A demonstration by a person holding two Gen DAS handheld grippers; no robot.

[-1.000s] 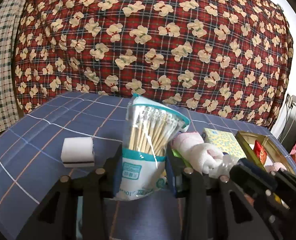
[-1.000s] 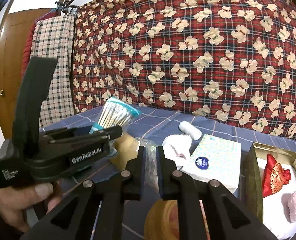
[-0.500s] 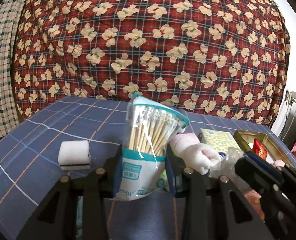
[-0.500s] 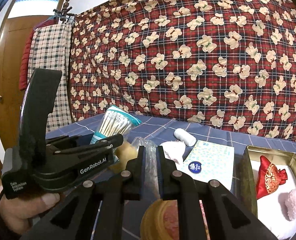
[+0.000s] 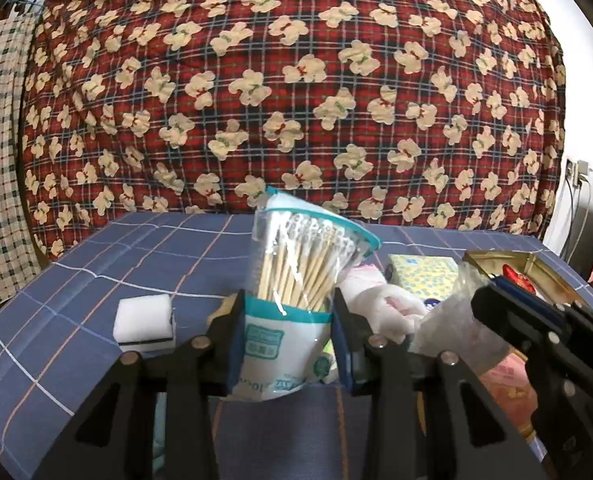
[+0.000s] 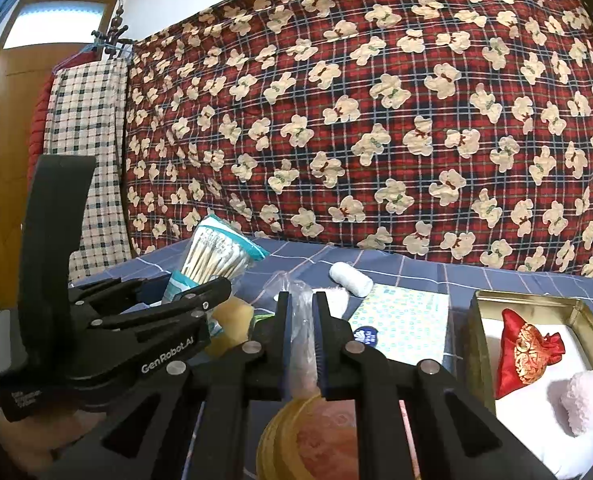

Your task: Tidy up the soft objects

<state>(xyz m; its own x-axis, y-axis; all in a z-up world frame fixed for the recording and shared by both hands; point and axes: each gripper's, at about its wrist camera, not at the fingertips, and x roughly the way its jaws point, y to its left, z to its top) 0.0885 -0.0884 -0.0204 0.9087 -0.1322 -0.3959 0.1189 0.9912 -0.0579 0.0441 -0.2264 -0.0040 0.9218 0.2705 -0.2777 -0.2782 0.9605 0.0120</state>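
Left hand-held gripper (image 5: 286,340): I have it clamped on the bag of cotton swabs (image 5: 296,300), both pads pressed into the bag's lower printed half. The bag stands upright between the fingers; top half clear film with a teal rim, wooden sticks fanned inside with white tips up; bottom half white and teal with print. In the right wrist view the same bag (image 6: 212,260) sits at the far left, above the blue checked worktop (image 5: 96,280).

Right hand-held gripper (image 6: 301,340): jaws nearly together, pinching a fold of clear plastic bag (image 6: 302,344). Below it hangs a round yellowish, pinkish shape, too blurred for me to name.

On the worktop: white sponge block (image 5: 144,322) with a dark bottom layer, near left. Tissue pack (image 6: 404,324) with small green dots, centre; small white roll (image 6: 350,280) just beyond it. Gold tin (image 6: 476,340) at right holds a red embroidered pouch (image 6: 524,352) and a pink fluffy item (image 6: 588,400) on a white lining
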